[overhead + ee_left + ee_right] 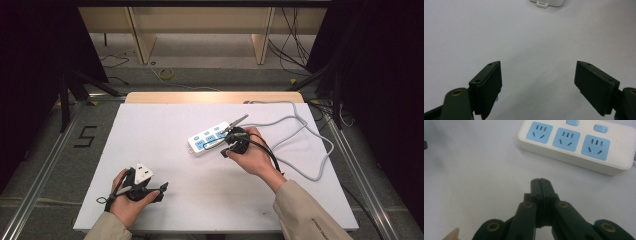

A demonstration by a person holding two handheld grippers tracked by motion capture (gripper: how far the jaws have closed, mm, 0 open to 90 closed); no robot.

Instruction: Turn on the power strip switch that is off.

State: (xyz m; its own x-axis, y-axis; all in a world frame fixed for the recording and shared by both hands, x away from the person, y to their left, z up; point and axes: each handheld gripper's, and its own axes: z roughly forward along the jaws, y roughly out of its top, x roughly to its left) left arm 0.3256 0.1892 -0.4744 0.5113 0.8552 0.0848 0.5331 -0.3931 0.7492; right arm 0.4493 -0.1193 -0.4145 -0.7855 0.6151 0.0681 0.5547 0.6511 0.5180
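Since its rigid, smooth plastic looks light, the power strip (576, 147) is best pinched across narrow sides; right gripper (540, 182) jaws pressed together nearby, left gripper (537, 86) jaws spread, well short of it.

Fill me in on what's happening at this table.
A person holds a gripper in each hand over a white table. The right gripper, jaws shut and empty, sits just short of a white power strip with blue sockets, whose grey cable loops off to the right. The left gripper waits open near the front edge.
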